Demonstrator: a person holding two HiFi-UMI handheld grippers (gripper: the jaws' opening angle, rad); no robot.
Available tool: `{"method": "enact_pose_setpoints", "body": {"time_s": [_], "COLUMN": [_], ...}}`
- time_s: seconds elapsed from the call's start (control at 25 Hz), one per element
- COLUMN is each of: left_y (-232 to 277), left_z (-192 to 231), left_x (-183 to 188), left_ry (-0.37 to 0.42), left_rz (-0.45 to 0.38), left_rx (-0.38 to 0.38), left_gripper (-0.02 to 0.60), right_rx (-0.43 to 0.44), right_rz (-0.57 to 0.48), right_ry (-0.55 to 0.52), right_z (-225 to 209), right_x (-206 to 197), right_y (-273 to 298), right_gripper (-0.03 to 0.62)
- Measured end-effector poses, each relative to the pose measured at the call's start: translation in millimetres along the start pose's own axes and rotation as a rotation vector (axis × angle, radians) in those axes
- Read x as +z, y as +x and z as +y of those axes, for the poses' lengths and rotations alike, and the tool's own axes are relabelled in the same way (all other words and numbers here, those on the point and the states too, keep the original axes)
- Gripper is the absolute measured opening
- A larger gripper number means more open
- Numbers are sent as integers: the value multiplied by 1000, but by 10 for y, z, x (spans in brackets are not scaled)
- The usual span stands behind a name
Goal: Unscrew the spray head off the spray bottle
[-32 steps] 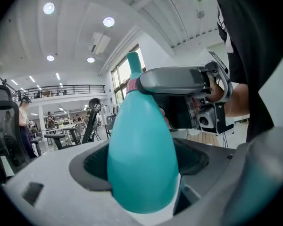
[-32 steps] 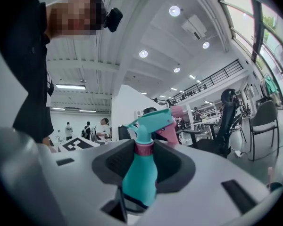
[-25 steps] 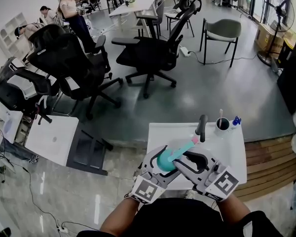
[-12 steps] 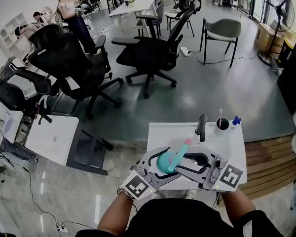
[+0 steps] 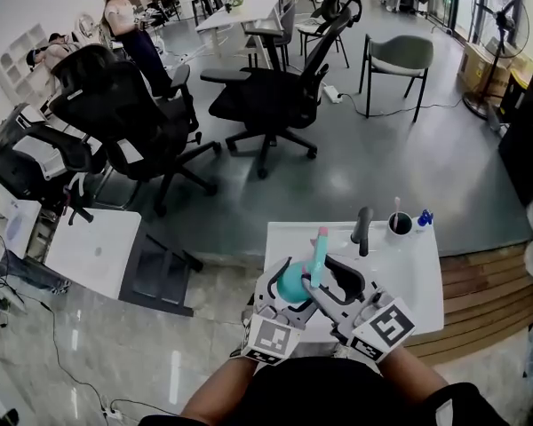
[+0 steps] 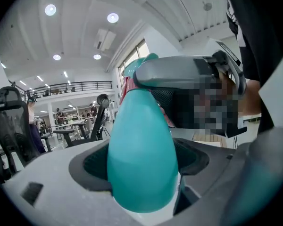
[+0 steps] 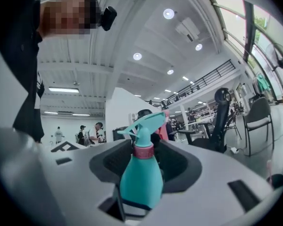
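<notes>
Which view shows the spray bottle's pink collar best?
The right gripper view: the pink collar is centred and unblocked. The left gripper view shows mainly the teal bottle body; in the head view it cannot be made out.

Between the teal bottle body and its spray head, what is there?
A pink collar, between bottle and spray head, clearest in the right gripper view.

The head view looks steeply down from above onto the white worktop [image 5: 409, 264], while both gripper views sit low and tilt up toward the ceiling [image 7: 146, 32], the left one closest, and all three share the teal spray bottle [image 5: 293, 284].
</notes>
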State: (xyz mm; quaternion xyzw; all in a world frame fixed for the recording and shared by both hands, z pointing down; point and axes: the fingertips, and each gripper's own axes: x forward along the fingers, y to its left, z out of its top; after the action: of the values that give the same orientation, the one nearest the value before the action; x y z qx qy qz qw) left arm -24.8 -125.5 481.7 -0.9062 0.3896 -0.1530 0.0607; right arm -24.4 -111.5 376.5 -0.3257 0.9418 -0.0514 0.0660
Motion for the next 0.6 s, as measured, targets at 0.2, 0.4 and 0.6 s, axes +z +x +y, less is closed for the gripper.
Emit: {"method": "enact_pose_setpoints", "body": {"time_s": [0.2, 0.4, 0.6], "left_y": [15, -80, -324], "left_z": [-51, -137, -409], "left_x": [13, 206, 452], "left_ry": [6, 28, 56], "left_rz": [6, -66, -207], "left_rx": [6, -124, -428], "left_gripper": [407, 407, 407], "right_rx": [-23, 83, 340], "right_rz": [15, 8, 41], "right_ry": [-18, -42, -85], "right_z": [7, 132, 489], "right_x": [13, 103, 193], "right_y": [6, -40, -220], "right_gripper": [140, 133, 133]}}
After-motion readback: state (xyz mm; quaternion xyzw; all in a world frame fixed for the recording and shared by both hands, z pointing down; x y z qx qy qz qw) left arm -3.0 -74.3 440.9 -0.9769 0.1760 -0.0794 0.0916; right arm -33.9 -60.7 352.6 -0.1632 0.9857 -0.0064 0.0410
